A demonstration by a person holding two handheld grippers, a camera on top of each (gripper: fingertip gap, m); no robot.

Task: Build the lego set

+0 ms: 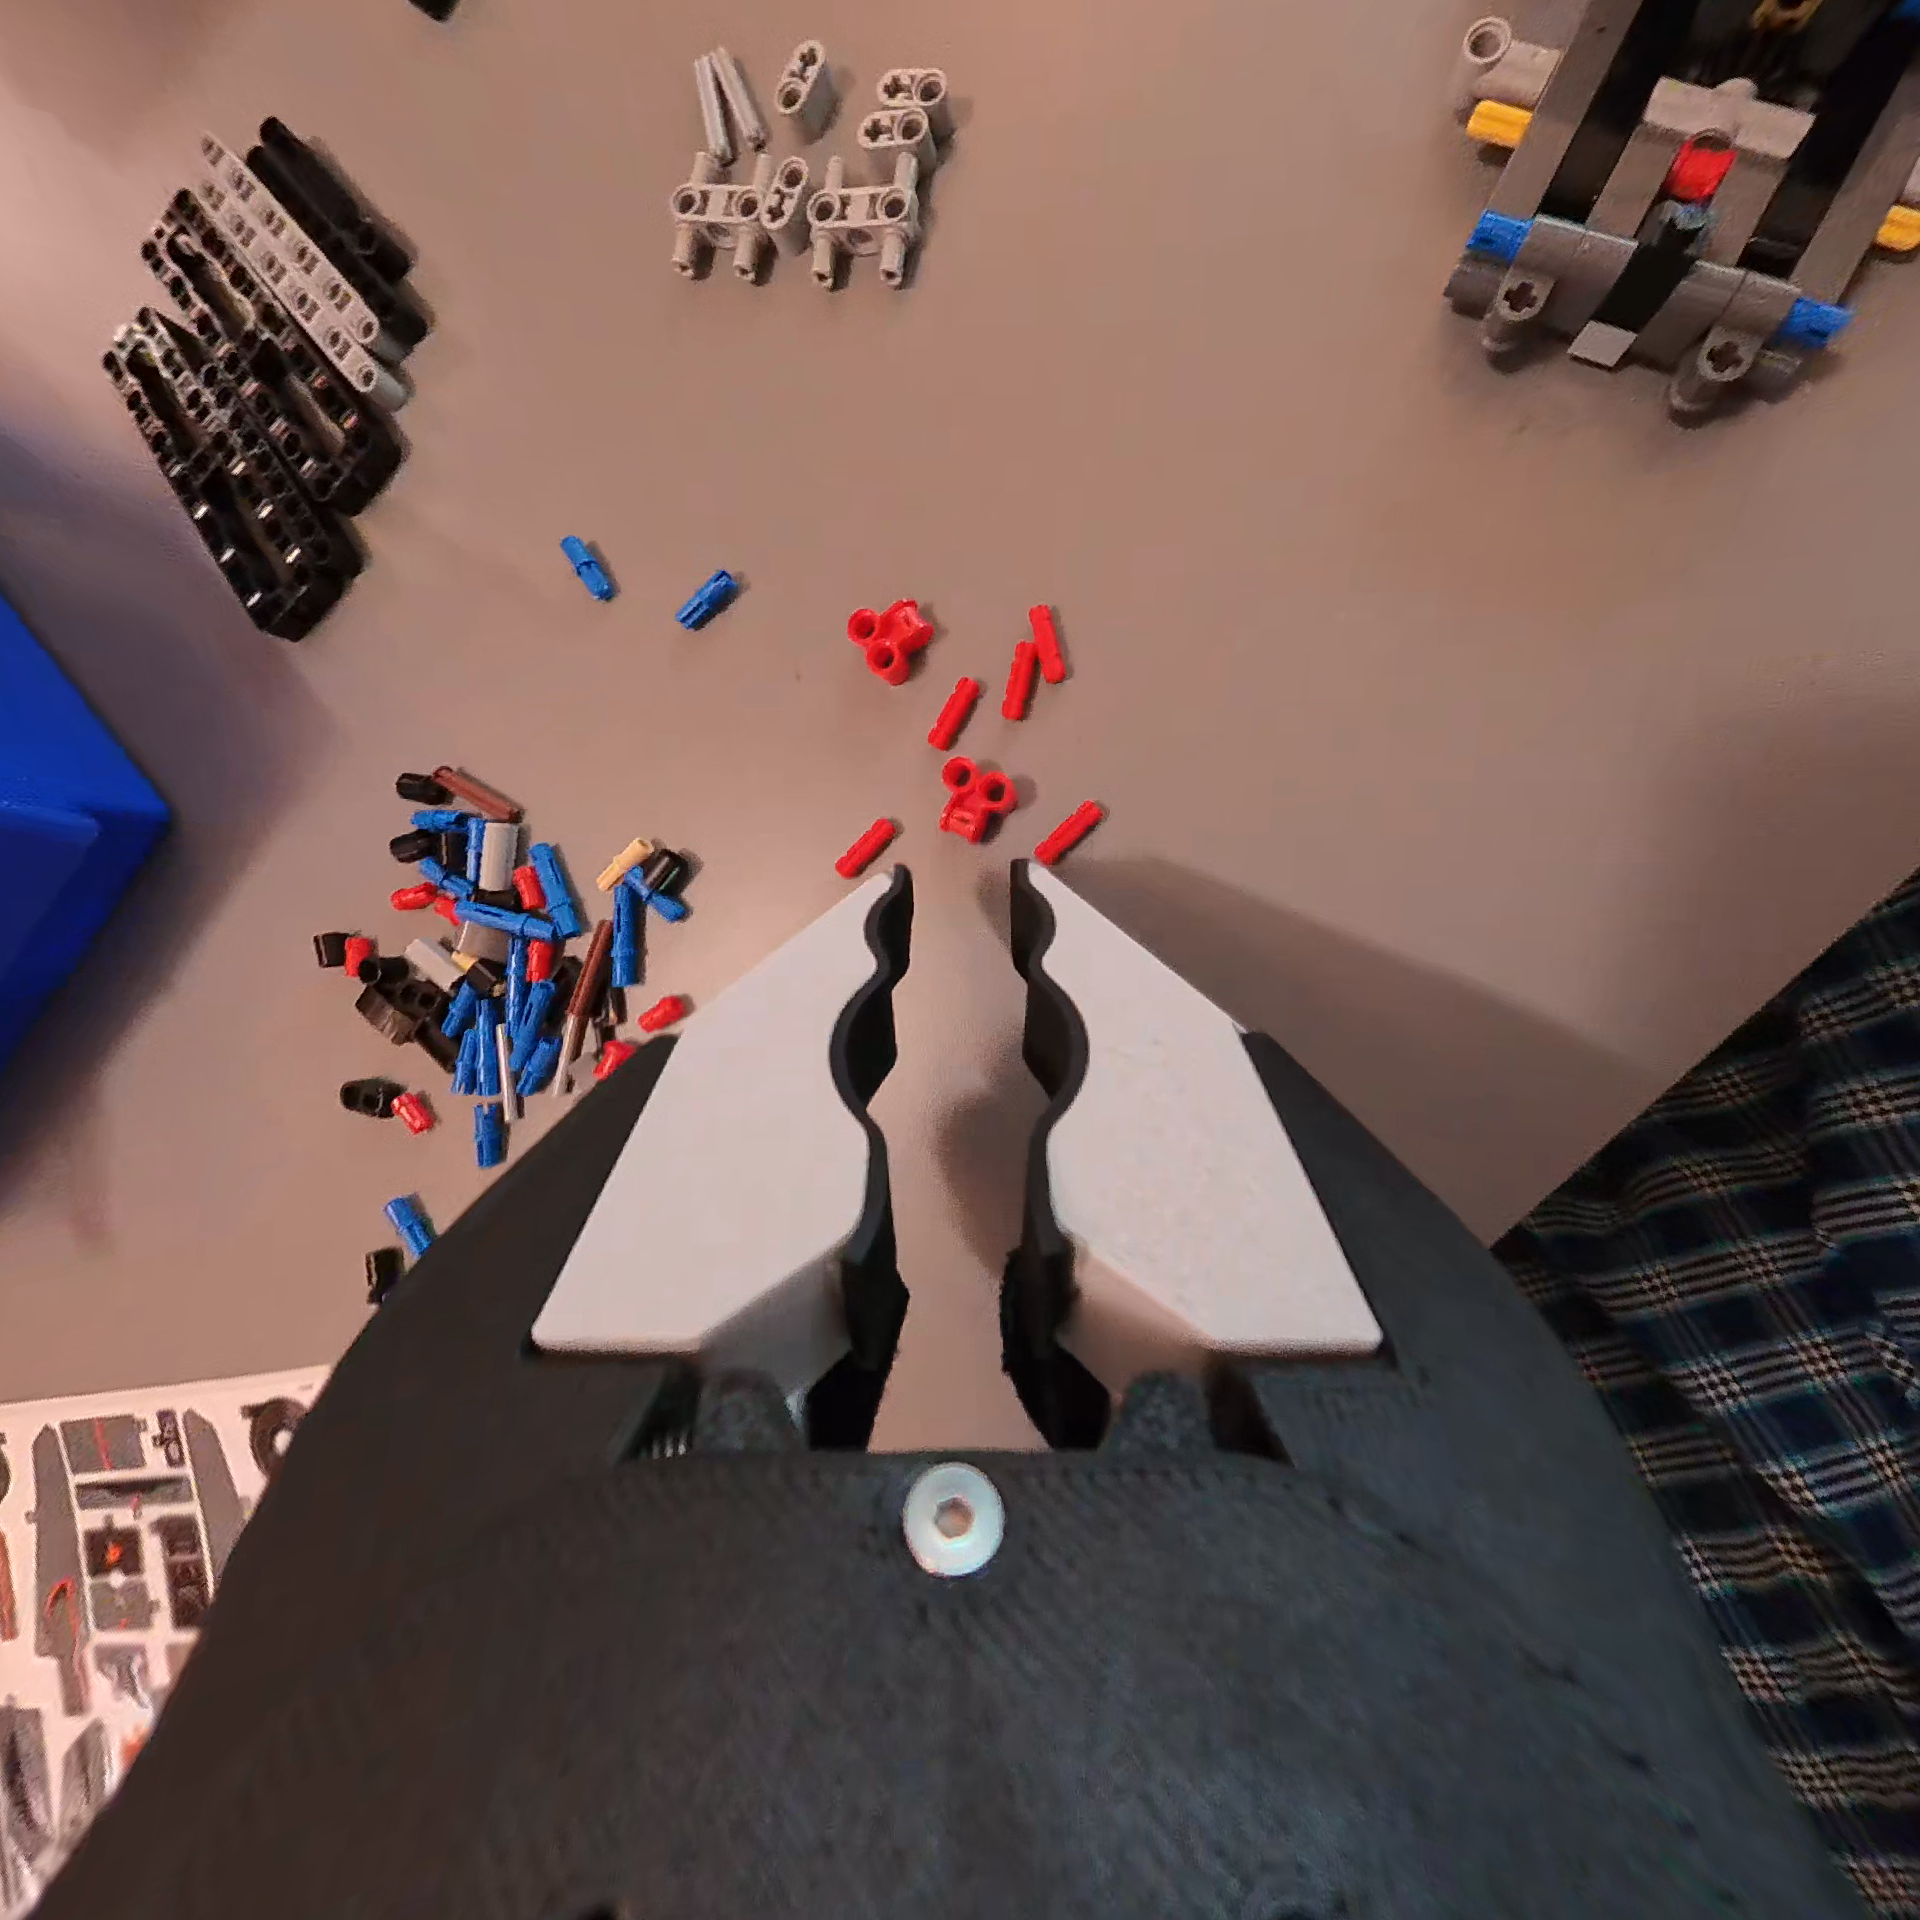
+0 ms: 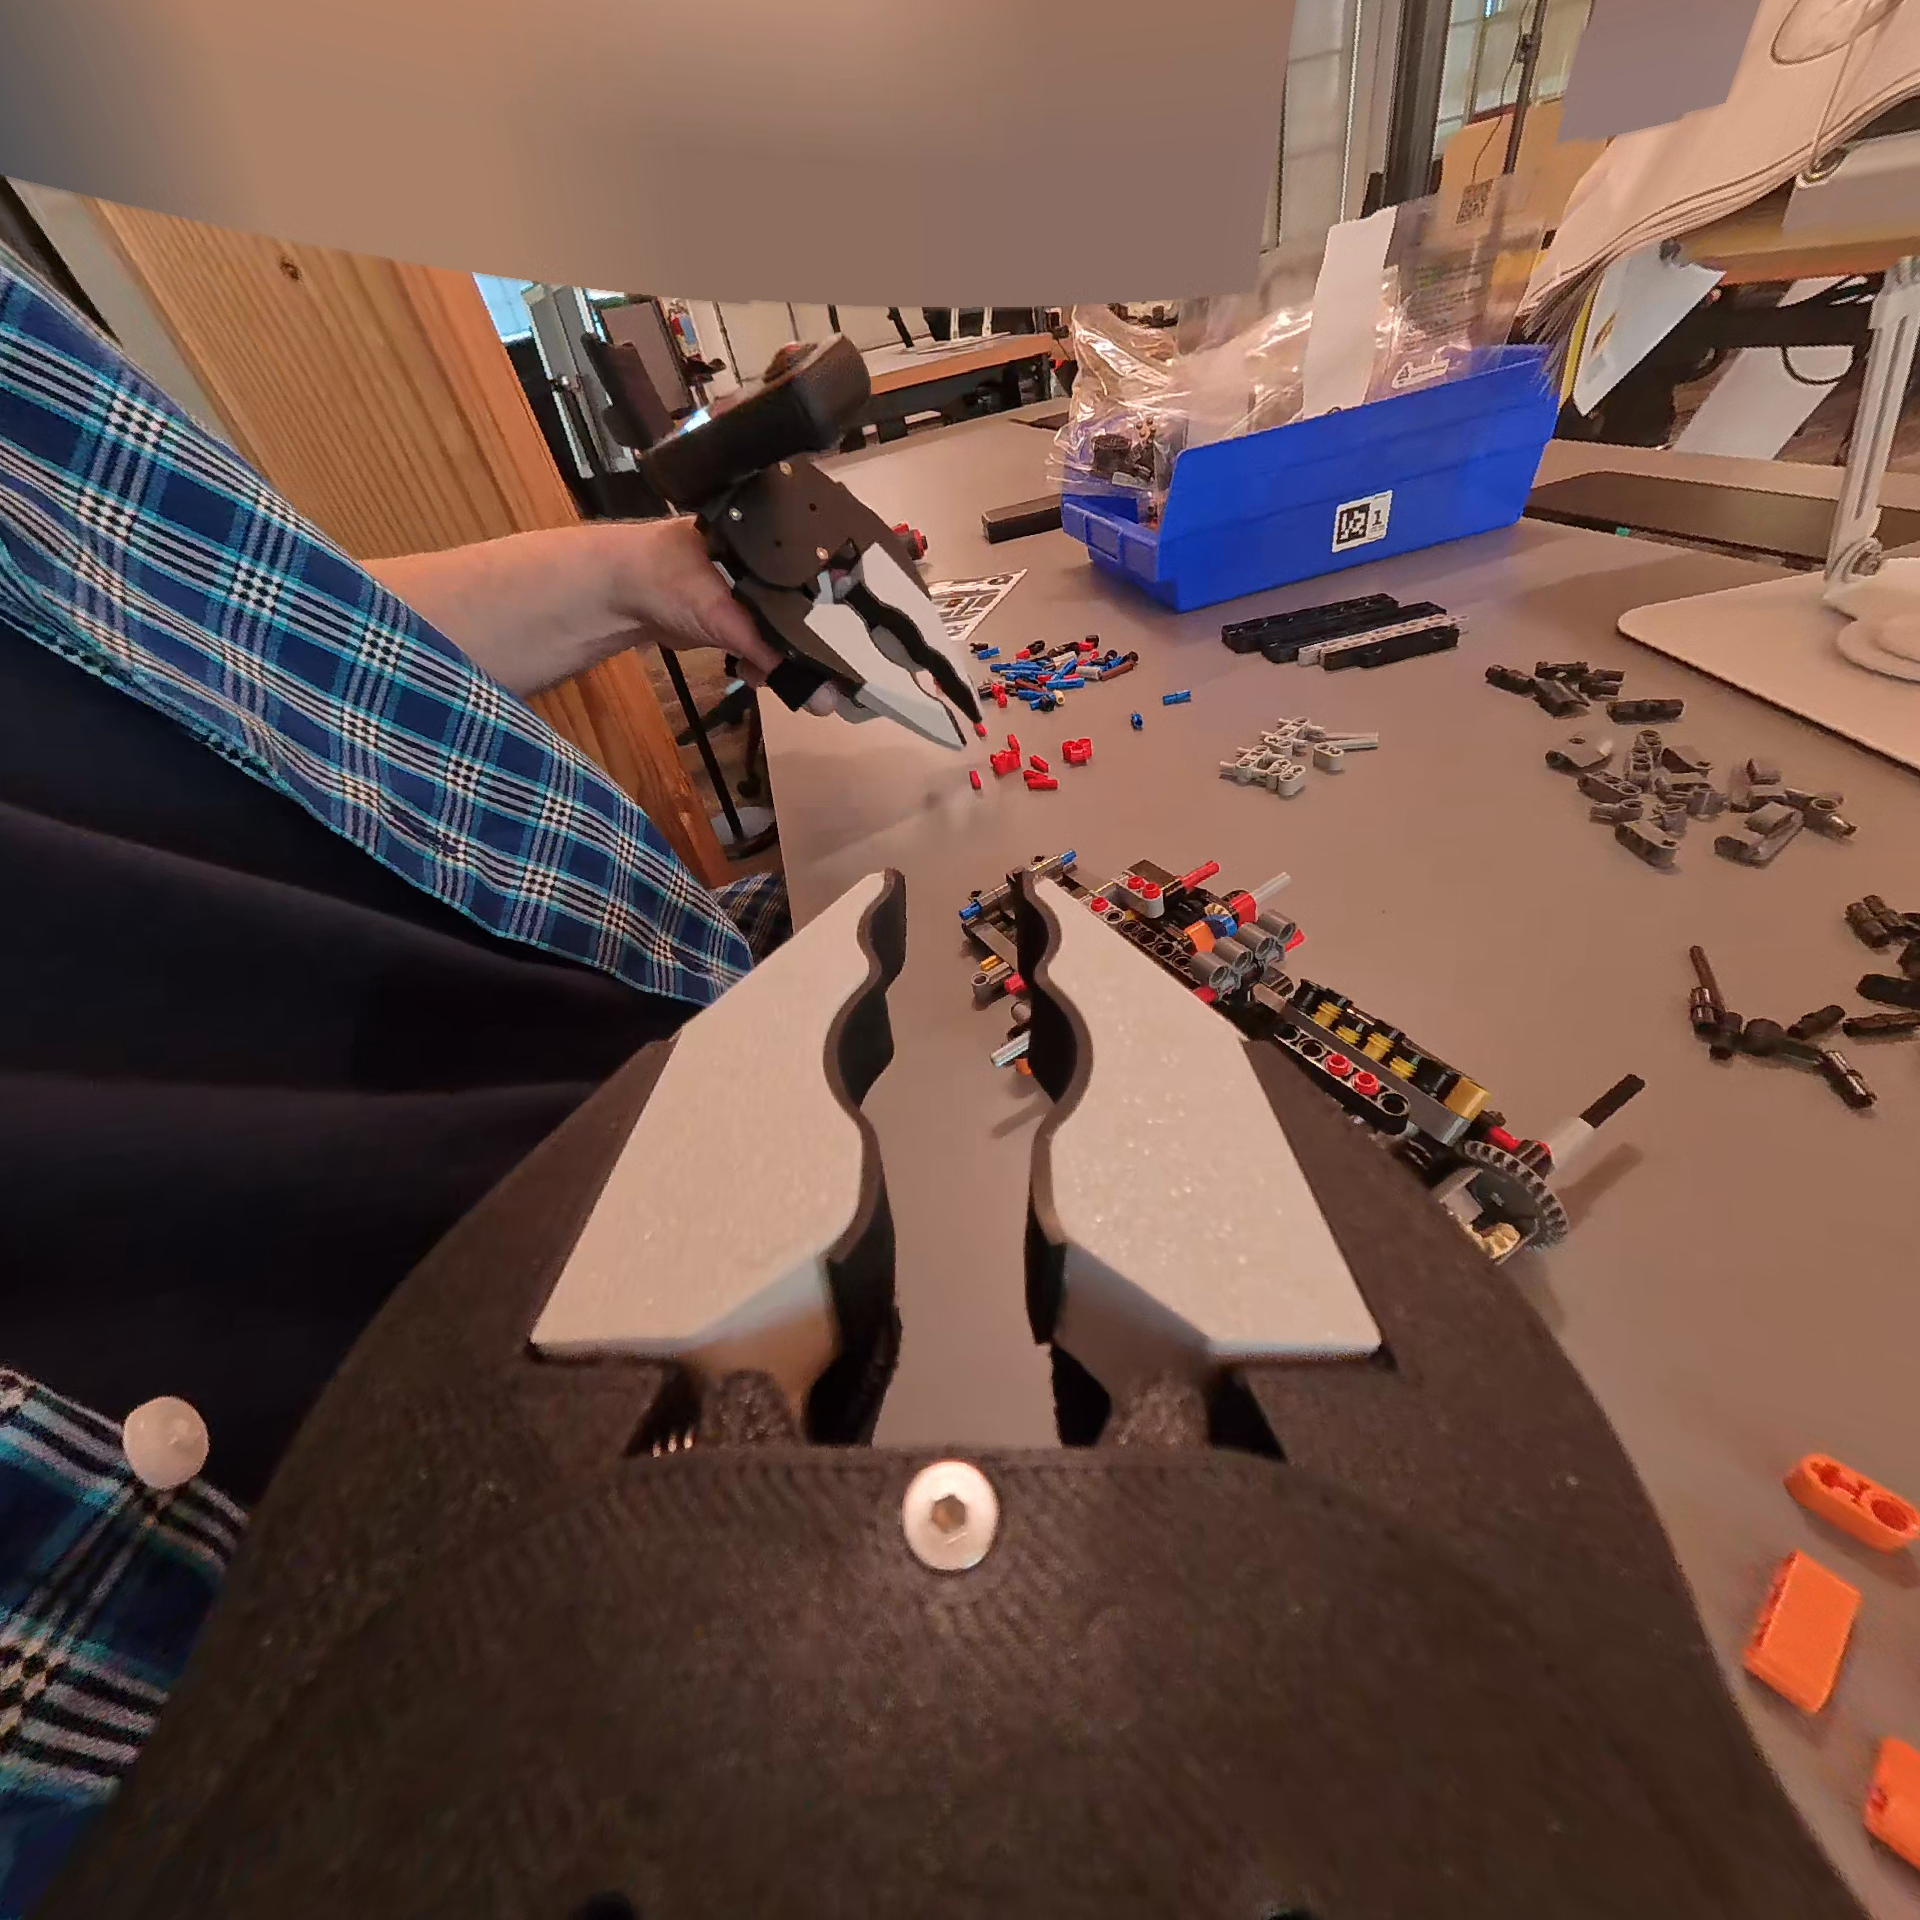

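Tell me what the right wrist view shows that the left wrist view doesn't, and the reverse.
Only the right wrist view: the orange pieces at the near right, the dark grey connector pile, the bags in the blue bin, the whole long chassis, and the left claw seen from outside.

Only the left wrist view: the sticker sheet at lower left, and each red pin singly, close up.

Both: the red pieces, the mixed pin pile, the light grey connectors, the black and grey beams. Both claws are open and empty.
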